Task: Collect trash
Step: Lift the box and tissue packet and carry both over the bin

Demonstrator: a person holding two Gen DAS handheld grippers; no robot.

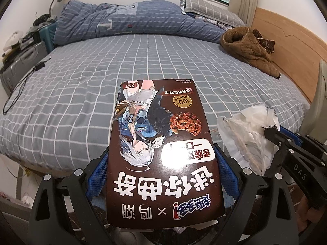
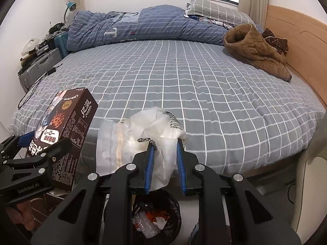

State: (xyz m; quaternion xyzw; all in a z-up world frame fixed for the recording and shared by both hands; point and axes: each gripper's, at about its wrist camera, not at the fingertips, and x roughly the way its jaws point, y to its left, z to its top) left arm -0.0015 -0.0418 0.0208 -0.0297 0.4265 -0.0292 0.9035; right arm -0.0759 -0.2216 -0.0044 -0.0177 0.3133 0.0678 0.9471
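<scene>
A dark brown cookie box with a cartoon figure stands out between the blue pads of my left gripper, which is shut on its sides. In the right wrist view the same cookie box is at the left, held above the bed's edge by the left gripper. My right gripper is shut on a crumpled clear plastic bag that bulges out ahead of its pads. The plastic bag and right gripper also show at the right of the left wrist view. A black-lined trash bin holding several scraps stands directly below the right gripper.
A bed with a grey checked sheet fills the view ahead. On it lie a rolled blue quilt, a brown jacket by the wooden headboard, and a black cable. A grey suitcase stands at the left.
</scene>
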